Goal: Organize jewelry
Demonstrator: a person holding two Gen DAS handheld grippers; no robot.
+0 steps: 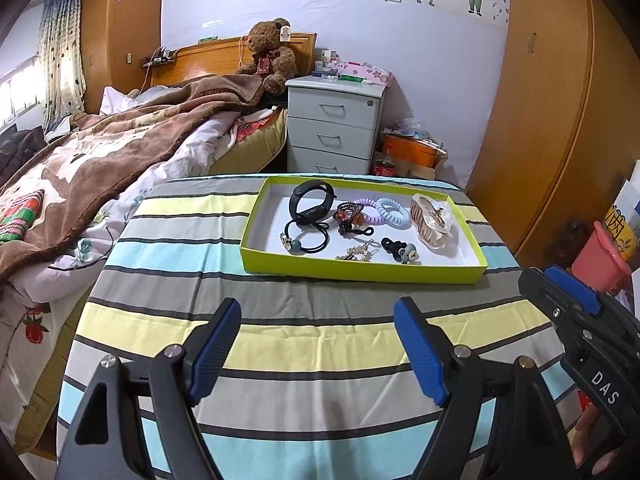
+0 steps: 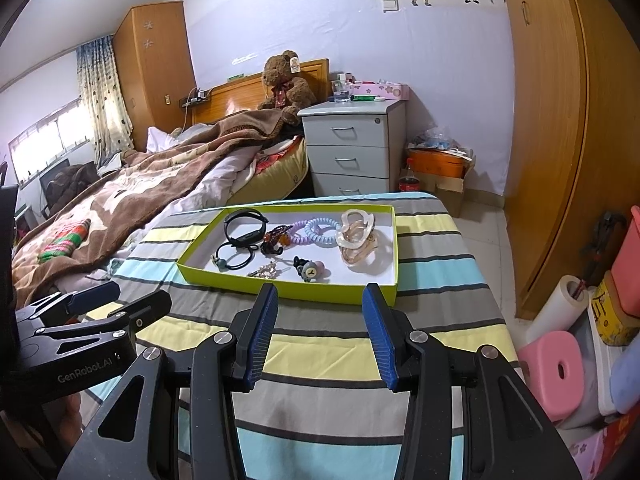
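Jewelry tray [image 1: 362, 270] lies ahead of both open grippers [image 1: 318, 320] [image 2: 320, 312].

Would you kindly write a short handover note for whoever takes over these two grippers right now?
Left gripper: open, empty, above the striped cloth, short of the tray.
Right gripper: open, empty, just before the tray's near wall.
Green tray: already holds a black wristband, black hair tie, beaded bracelet, purple and blue coil ties, big hair claw, sparkly clip, small bear clip.
Done: every piece in view lies in the tray.
Left: neaten them if wanted.
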